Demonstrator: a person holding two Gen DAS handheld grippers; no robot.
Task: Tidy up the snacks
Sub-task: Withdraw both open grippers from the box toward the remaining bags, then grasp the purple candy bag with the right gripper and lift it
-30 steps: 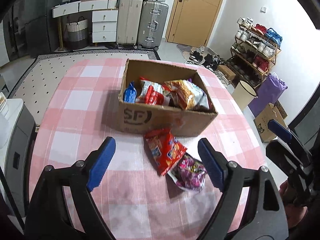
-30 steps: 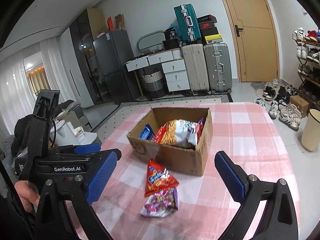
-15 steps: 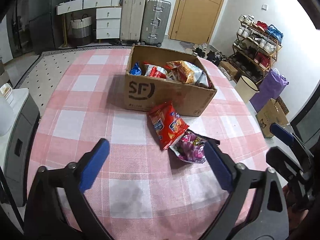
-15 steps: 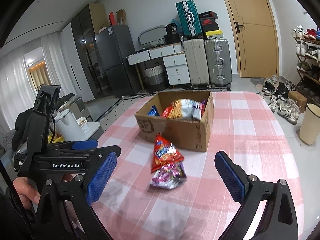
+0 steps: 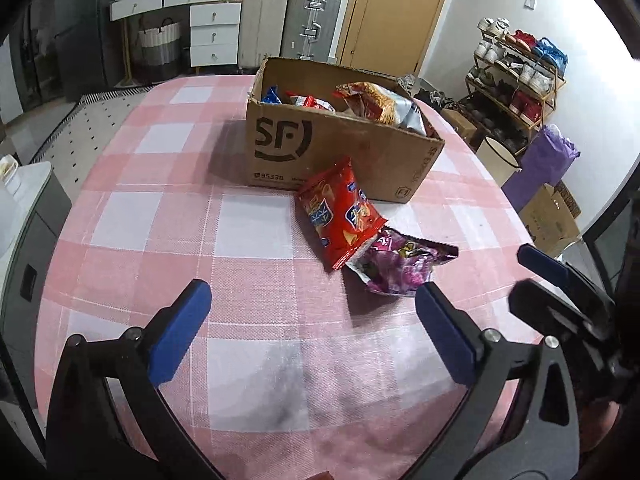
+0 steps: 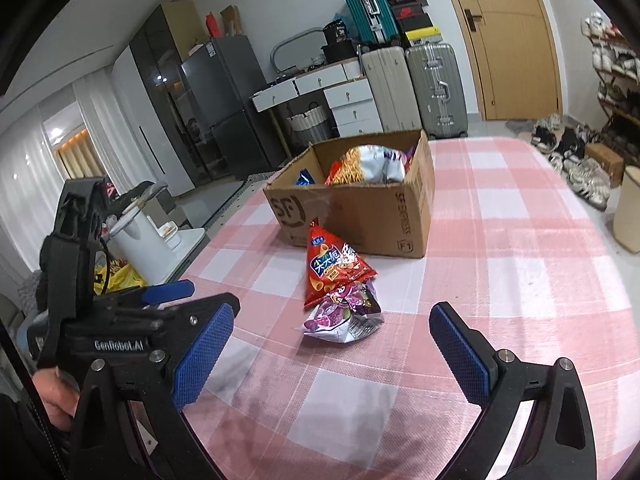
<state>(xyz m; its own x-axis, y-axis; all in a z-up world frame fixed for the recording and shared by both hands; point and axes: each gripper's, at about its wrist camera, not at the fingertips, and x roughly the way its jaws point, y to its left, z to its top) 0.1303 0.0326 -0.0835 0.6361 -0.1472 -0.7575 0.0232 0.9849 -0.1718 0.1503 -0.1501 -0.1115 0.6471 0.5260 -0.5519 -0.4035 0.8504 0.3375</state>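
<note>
The right claw (image 6: 332, 354) fills the bottom of the frame, its blue-padded fingers (image 6: 204, 354) spread wide apart with nothing between them. At lower left the left claw (image 6: 132, 312) shows from the side, its opening hard to judge. At frame centre a red chip bag (image 6: 332, 266) lies on the pink checked tabletop (image 6: 520, 280), overlapping a purple snack bag (image 6: 340, 318) below it. Just above them stands an open cardboard box (image 6: 360, 216) with snack packets inside, the red bag's tip near its front wall
</note>
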